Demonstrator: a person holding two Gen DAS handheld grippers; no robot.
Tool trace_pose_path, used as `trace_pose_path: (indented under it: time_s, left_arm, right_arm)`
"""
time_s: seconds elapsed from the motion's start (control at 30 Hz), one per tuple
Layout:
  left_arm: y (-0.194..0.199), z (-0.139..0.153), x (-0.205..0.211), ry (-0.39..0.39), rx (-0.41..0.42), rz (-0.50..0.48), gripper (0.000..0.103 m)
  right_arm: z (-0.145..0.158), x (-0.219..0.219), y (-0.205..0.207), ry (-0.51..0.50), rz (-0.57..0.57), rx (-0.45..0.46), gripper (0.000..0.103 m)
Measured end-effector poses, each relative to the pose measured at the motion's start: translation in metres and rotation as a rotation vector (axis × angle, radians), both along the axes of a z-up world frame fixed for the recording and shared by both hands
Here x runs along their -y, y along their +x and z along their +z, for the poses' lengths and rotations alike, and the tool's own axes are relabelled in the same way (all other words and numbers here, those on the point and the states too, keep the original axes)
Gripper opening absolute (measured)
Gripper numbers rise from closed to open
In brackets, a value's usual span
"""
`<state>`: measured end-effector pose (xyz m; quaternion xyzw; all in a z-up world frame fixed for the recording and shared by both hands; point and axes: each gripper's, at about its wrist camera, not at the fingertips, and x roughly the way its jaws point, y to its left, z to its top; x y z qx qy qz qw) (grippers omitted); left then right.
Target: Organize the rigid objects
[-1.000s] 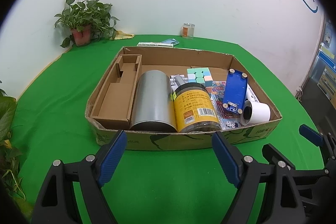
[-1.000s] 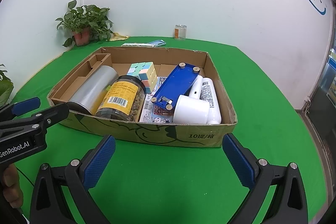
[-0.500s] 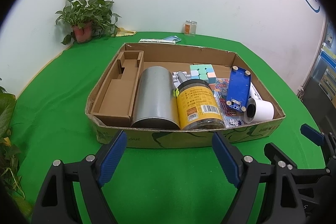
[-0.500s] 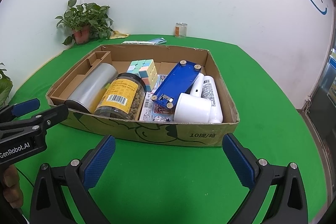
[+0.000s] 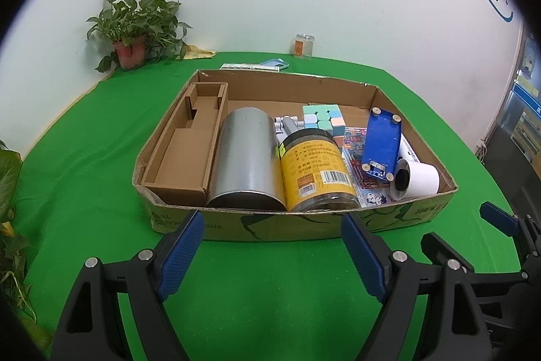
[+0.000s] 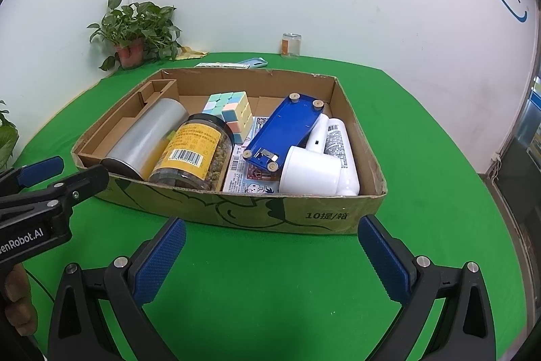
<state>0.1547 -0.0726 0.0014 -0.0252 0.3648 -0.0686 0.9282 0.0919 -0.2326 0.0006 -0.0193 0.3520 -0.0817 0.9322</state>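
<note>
An open cardboard box (image 5: 304,227) sits on the green table and holds a lying silver tin (image 5: 245,154), a yellow-labelled jar (image 5: 314,168), a pastel puzzle cube (image 5: 323,117), a blue device (image 5: 382,141) bottom-up, and a white cup (image 5: 419,181). The right wrist view also shows a white bottle (image 6: 338,141) beside the cup (image 6: 311,173). My left gripper (image 5: 270,235) hangs open just in front of the box's near wall, holding nothing. My right gripper (image 6: 272,235) is open too, before the same wall (image 6: 270,212), with nothing between its fingers.
A cardboard insert (image 5: 189,151) fills the box's left side and a printed card (image 5: 355,158) lies under the blue device. Behind the box are a potted plant (image 5: 132,32), a small glass jar (image 5: 303,44) and flat items (image 5: 257,66). A wall stands close behind.
</note>
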Motion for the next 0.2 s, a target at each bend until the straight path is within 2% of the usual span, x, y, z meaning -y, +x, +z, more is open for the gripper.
trace_pose_path:
  time_s: [0.2]
  left_arm:
    - [-0.0031, 0.0025, -0.0022, 0.011, 0.044, 0.009, 0.083]
  right_arm:
    - [0.0003, -0.0007, 0.0002, -0.005, -0.003, 0.001, 0.103]
